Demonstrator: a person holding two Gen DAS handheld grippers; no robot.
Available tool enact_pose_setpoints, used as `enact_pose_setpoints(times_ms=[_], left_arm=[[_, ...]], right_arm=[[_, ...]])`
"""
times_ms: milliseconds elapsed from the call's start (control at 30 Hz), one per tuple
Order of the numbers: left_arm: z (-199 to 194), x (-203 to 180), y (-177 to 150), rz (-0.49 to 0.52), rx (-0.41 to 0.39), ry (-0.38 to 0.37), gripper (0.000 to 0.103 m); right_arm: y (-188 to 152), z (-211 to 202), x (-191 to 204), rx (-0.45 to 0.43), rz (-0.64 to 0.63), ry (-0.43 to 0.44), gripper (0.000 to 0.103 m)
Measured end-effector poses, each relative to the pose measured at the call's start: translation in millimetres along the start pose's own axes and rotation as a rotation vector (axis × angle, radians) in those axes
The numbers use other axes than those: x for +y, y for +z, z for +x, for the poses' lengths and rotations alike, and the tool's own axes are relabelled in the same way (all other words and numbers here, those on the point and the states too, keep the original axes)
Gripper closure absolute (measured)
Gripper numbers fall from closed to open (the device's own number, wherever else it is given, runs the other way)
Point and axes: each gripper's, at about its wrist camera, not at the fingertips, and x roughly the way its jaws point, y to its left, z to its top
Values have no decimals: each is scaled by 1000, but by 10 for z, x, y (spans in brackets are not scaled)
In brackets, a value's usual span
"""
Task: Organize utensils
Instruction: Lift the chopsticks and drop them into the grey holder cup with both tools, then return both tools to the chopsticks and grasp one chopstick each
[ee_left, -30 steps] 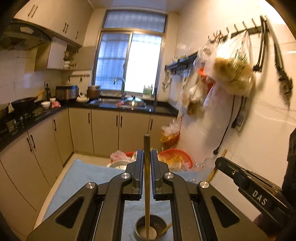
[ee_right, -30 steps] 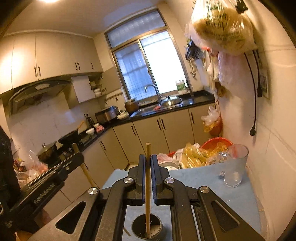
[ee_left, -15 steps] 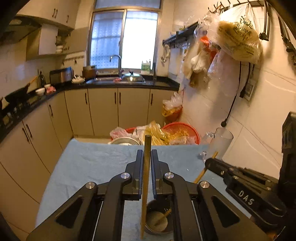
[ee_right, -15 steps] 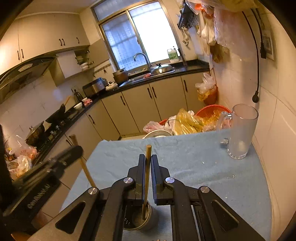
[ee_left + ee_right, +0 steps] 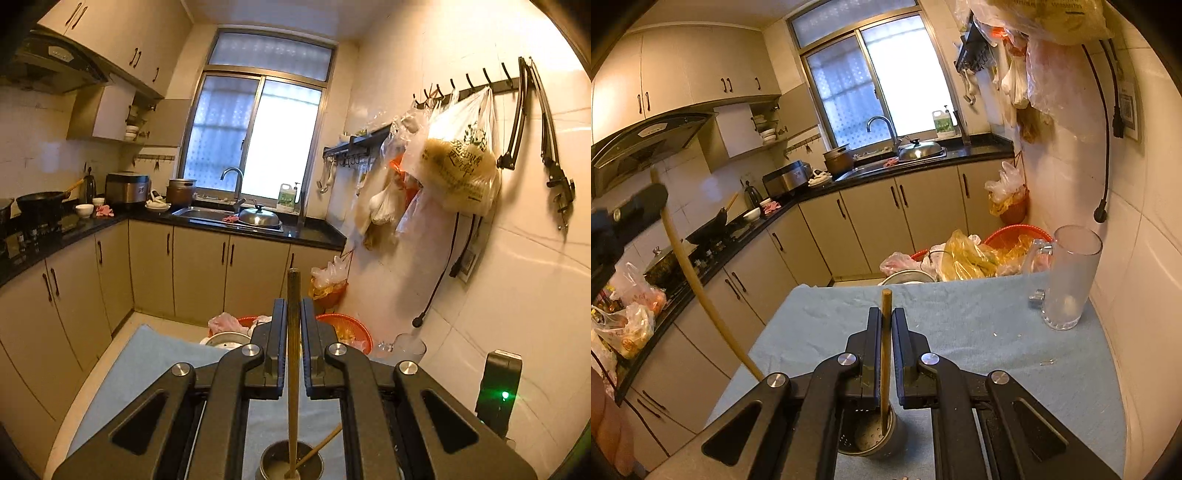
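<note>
Blue cloth [image 5: 960, 321], soft and nubbly, covers the table – on it stands a round perforated steel holder [image 5: 868, 437]. Each black gripper, left [image 5: 293, 343] and right [image 5: 885, 350], clamps a slim wooden chopstick [image 5: 293, 369] upright, lower tip inside that holder

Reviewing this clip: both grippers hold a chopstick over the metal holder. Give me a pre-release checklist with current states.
1. Left gripper clamped on its chopstick: ok.
2. Left chopstick's lower tip inside the metal holder: ok.
3. Right gripper clamped on its chopstick: ok.
4. Right chopstick's tip inside the holder: ok, it sits past the rim.
5. Holder upright on the blue cloth: ok.
6. Chopsticks clear of each other inside the holder: cannot tell.
7. Glass mug out of the way: ok, far right by the wall.
</note>
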Motion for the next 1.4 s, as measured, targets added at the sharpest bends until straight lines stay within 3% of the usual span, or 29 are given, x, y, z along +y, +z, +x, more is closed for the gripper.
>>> enact_pose_setpoints(times_ms=[200, 333, 400, 433, 500, 700, 867, 967, 1133, 1333, 1400], left_arm=[[476, -45, -376, 41, 131, 36, 96], [690, 37, -555, 15, 230, 50, 96], [688, 107, -556, -17, 251, 41, 89], [652, 131, -537, -27, 249, 41, 75], [531, 161, -502, -39, 216, 54, 61], [-43, 218, -414, -30, 154, 69, 53], [-477, 328, -572, -65, 164, 67, 44], [-646, 381, -812, -73, 212, 75, 44], [-721, 401, -1375, -59, 338, 81, 44], [-579, 335, -2238, -51, 534, 55, 44], [-493, 284, -2459, -45, 595, 37, 45]], right_arm=[[-91, 88, -56, 33, 9, -2, 96], [-109, 136, -109, 48, 25, -5, 95], [-102, 142, -132, 56, 43, 4, 93], [-101, 139, -136, 60, 50, 10, 87], [-77, 95, -150, 54, 60, 6, 74], [-38, -273, -134, 15, 62, -8, 68], [-112, -694, -128, 17, 27, -37, 52], [-256, -880, -139, 82, -9, -60, 48], [-712, -1022, -227, 273, -75, -98, 41], [-1515, -923, -421, 452, -104, -112, 42], [-1750, -836, -470, 481, -70, -91, 52]])
